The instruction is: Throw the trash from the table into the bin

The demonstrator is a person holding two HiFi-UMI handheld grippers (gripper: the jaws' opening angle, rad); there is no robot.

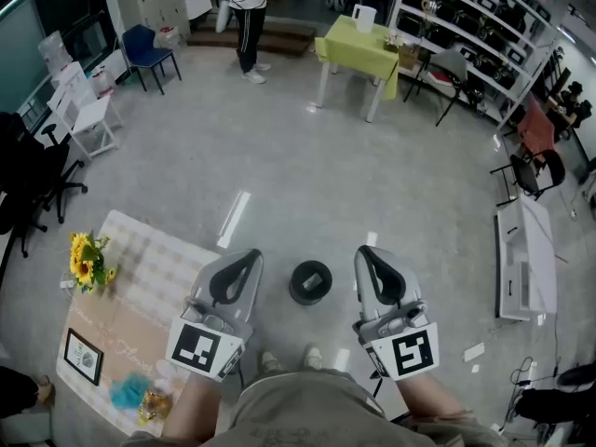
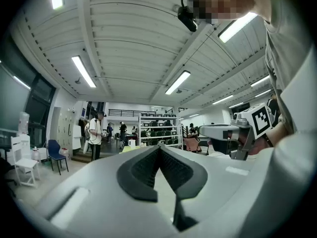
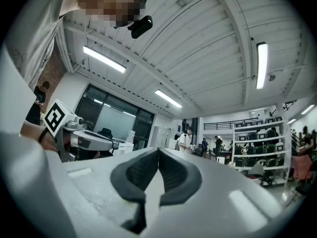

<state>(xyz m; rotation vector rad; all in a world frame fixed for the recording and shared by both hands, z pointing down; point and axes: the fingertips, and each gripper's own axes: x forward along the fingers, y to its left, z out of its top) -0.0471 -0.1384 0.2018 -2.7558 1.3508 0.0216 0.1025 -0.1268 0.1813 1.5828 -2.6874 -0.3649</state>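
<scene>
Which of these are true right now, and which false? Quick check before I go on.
The left gripper holds something. False: its jaws are together on nothing.
The right gripper is shut. True.
The black bin stands on the table. False: it stands on the floor, between the two grippers in the head view.
Yellow flowers are on the table. True.
A teal item lies on the table. True.
A person stands beside the bin. False: the standing person is far across the room.
</scene>
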